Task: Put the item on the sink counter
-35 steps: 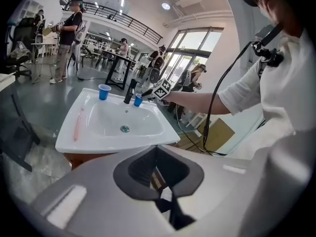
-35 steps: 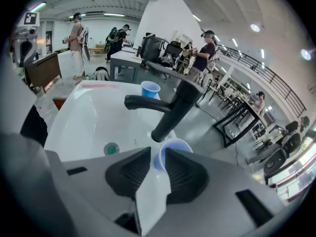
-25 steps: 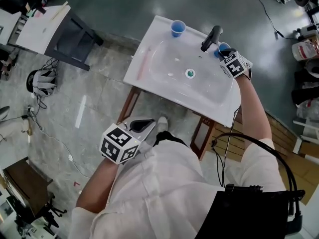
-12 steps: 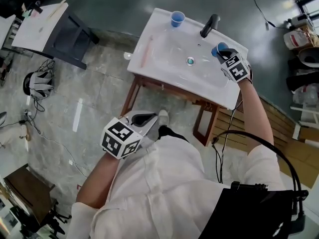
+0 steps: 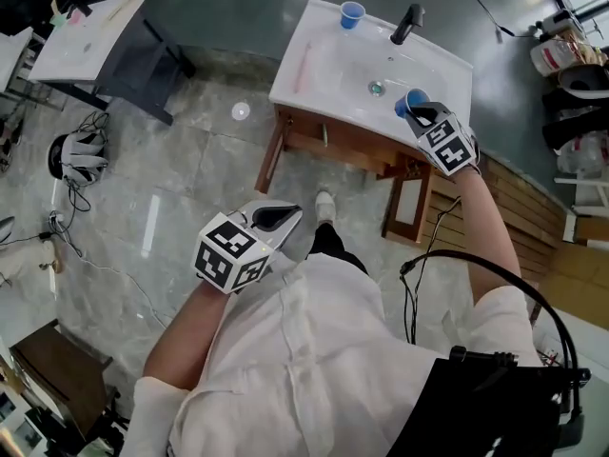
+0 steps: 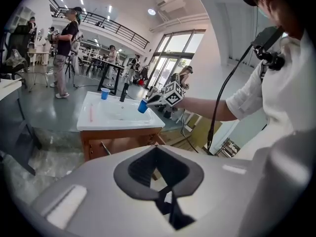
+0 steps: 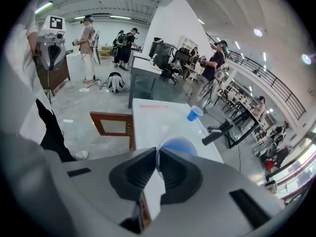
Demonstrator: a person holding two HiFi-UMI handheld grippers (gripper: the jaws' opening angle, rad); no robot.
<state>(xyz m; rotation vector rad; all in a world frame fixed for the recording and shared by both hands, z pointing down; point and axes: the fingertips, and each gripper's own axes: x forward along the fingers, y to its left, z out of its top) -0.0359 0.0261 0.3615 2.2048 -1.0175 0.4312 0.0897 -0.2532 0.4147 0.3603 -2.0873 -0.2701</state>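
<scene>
A white sink counter (image 5: 314,84) on a wooden stand is at the top of the head view, with a black faucet (image 5: 407,23) at its back. My right gripper (image 5: 419,112) is shut on the rim of a blue cup (image 5: 409,102), which it holds above the counter's right part. From the right gripper view the cup (image 7: 176,146) shows just past the closed jaws of the gripper (image 7: 155,155). A second blue cup (image 5: 352,13) stands at the back left corner. My left gripper (image 5: 276,219) hangs low, away from the sink, shut and holding nothing (image 6: 157,149).
A pink stick-like item (image 5: 303,67) lies on the counter's left side. A white table (image 5: 90,36) with a dark frame stands at the left, and cables and a bag (image 5: 81,155) lie on the floor. Several people stand in the room behind.
The right gripper has drawn the blue cup away from beside the faucet toward the counter's near right side. The sink now lies farther off in the head view. The left gripper stays low.
</scene>
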